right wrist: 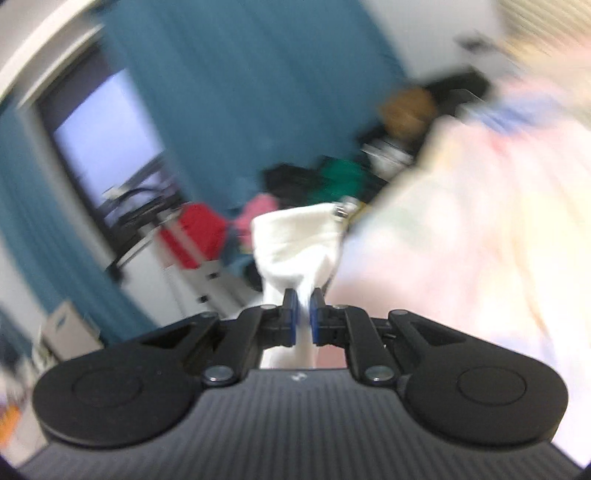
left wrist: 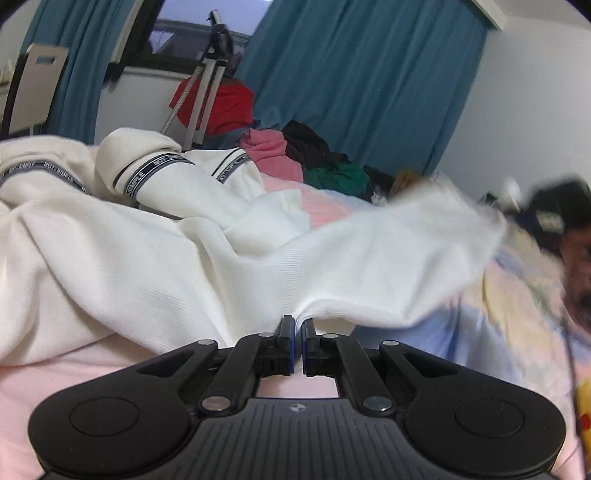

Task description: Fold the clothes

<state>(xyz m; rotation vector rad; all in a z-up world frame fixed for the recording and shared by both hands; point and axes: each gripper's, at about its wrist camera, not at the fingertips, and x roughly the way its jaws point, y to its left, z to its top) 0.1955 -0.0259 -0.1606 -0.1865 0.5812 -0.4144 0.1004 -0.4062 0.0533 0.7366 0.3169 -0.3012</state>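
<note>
A white garment (left wrist: 147,251) with dark lettered bands lies rumpled on a pink and pastel bedspread (left wrist: 55,376). My left gripper (left wrist: 298,325) is shut on its near hem, and the cloth fans out from the pinch. A blurred part of the same white cloth (left wrist: 443,221) is lifted at the right, leading to the other gripper (left wrist: 546,206), which shows as a dark blur. In the tilted, blurred right wrist view my right gripper (right wrist: 303,306) is shut on a bunched piece of white garment (right wrist: 295,240) that stands up past the fingertips.
A heap of red, pink, black and green clothes (left wrist: 295,155) sits at the far edge of the bed by a white stand (left wrist: 207,96). Teal curtains (left wrist: 369,81) and a window (left wrist: 192,33) are behind. A chair (left wrist: 33,88) stands far left.
</note>
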